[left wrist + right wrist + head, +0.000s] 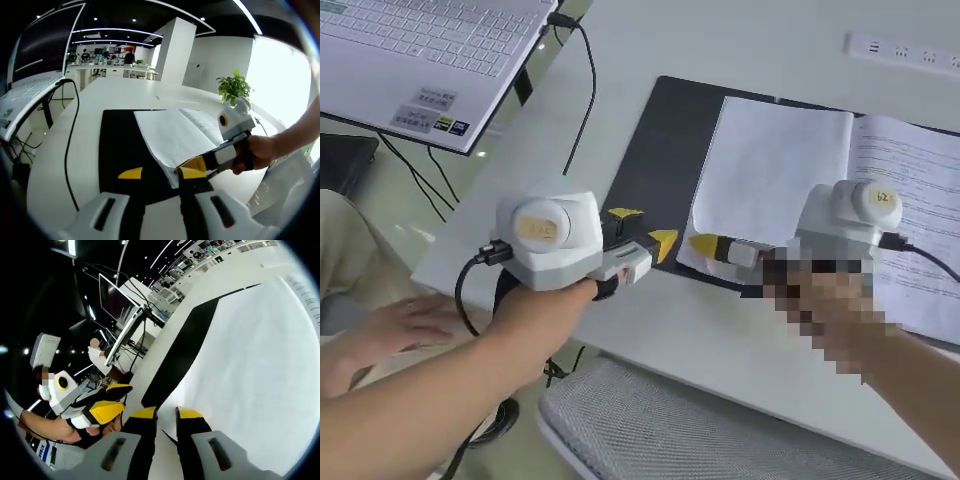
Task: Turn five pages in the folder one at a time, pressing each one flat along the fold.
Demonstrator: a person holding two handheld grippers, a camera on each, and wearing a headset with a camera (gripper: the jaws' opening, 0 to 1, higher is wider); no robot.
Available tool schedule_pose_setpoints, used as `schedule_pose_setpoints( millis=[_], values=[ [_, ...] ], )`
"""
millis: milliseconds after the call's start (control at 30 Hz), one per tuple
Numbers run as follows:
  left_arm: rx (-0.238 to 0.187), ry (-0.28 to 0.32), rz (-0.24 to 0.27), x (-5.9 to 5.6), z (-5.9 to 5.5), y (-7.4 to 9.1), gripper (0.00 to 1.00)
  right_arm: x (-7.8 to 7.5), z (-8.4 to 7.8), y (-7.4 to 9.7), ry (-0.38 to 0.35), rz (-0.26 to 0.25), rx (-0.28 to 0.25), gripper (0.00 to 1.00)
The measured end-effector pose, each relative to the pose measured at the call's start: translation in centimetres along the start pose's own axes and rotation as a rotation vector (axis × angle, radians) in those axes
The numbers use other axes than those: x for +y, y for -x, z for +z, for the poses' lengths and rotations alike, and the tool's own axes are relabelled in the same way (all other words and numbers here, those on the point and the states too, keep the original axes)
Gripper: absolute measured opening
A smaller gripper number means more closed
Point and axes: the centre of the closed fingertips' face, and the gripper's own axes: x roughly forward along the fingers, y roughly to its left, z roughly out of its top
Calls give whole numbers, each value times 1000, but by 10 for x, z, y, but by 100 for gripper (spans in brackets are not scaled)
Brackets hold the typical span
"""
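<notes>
The folder lies open on the white table, its black inner cover (650, 150) bare on the left. A blank white page (770, 170) rests over it, with printed pages (910, 200) to the right. My right gripper (705, 245) is at the blank page's near left corner. Its jaws are nearly together with the page's edge between them (166, 413), and the corner is lifted a little (175, 172). My left gripper (645, 228) hovers open just left of that corner, over the black cover (115, 145), holding nothing (161, 174).
An open laptop (420, 50) stands at the far left with a black cable (588, 70) running past the folder. A white power strip (900, 50) lies at the far right. A grey mesh chair (670, 430) sits below the table's near edge.
</notes>
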Motion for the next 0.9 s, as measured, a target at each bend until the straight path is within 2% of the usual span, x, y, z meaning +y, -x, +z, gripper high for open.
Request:
schedule_pose_setpoints(
  millis=[67, 133, 300, 433, 467, 533, 600, 733, 800, 867, 900],
  values=[
    [6, -6, -5, -1, -1, -3, 23, 7, -2, 0, 3, 36, 1, 10],
    [6, -12, -11, -2, -1, -6, 21, 10, -8, -1, 21, 39, 24, 9],
    [18, -22, -35, -9, -2, -20, 20, 14, -11, 4, 32, 58, 25, 9],
    [27, -19, -63, -15, -4, -30, 14, 23, -12, 14, 29, 89, 19, 9],
    [19, -21, -75, -19, -3, -35, 13, 26, -12, 19, 65, 98, 13, 9],
    [18, -26, -87, -23, -2, -40, 11, 30, -15, 28, 84, 109, 28, 9],
    [16, -20, -116, -30, -1, -47, 6, 28, -17, 41, 119, 104, 30, 9],
    [31, -24, -128, -36, -7, -59, 6, 17, -11, 68, 135, 80, 4, 9],
    [52, -42, -131, -37, -14, -64, 5, 10, 0, 83, 138, 66, -38, 9],
    [64, -38, -138, -38, -19, -67, 5, 2, 9, 93, 143, 43, -57, 9],
    [70, -49, -138, -38, -22, -69, 4, -4, 19, 100, 149, 30, -91, 9]
  ],
)
